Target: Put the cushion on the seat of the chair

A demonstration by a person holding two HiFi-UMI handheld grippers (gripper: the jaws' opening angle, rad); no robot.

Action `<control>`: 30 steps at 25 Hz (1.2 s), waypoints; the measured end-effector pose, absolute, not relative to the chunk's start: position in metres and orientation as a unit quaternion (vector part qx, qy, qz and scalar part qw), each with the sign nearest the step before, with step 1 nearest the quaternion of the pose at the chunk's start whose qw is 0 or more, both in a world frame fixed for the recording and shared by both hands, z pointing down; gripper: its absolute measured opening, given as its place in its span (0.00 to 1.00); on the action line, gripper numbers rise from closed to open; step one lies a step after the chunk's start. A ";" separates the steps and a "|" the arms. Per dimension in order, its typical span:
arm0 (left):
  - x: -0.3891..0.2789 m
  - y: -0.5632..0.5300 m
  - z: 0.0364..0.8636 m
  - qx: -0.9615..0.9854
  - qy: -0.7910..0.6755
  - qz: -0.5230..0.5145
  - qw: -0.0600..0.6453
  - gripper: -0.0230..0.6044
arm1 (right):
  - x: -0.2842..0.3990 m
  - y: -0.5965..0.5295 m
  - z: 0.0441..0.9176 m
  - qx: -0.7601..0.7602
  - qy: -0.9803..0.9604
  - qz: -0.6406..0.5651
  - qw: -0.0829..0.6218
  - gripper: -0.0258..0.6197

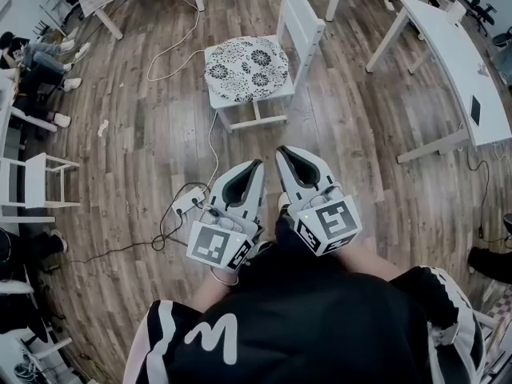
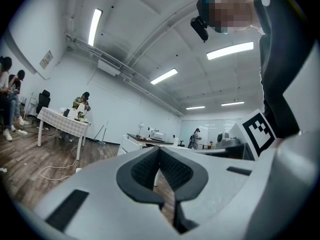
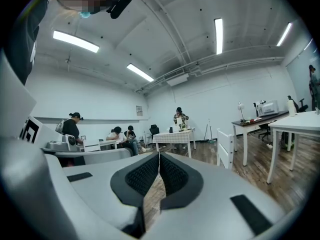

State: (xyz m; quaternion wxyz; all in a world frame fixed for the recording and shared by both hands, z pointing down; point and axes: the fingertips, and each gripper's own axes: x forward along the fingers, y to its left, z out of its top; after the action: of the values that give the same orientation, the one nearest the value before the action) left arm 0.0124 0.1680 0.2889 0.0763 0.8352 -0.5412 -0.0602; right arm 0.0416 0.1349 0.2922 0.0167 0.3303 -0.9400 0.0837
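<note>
Cushion [image 1: 246, 69], round with no clear long axis, lies flat on the chair [image 1: 301, 14] seat, on a wood floor [image 1: 360, 134]. The left gripper [image 1: 258, 165] and right gripper [image 1: 282, 150] are closed and empty.

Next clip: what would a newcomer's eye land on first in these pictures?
The black-and-white patterned cushion draws the eye first, lying on the seat of the white chair at the top centre of the head view. Below it, the left gripper and the right gripper are held side by side, both shut and empty. A white power strip with cables lies just left of them.
</note>
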 end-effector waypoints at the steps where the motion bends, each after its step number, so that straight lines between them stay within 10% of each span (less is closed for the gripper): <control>1: 0.012 0.176 0.287 0.837 -0.539 -0.060 0.074 0.04 | 0.041 0.143 0.290 0.333 -0.939 0.082 0.014 0.08; 30: 0.032 0.259 0.265 0.855 -0.513 -0.066 0.043 0.04 | 0.070 0.235 0.270 0.366 -0.930 0.032 0.003 0.07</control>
State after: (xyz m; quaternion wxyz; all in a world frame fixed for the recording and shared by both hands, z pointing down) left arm 0.0323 0.2595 0.2649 0.0428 0.8549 -0.5128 -0.0665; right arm 0.0704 0.2354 0.2696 0.0029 0.3663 -0.9299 0.0319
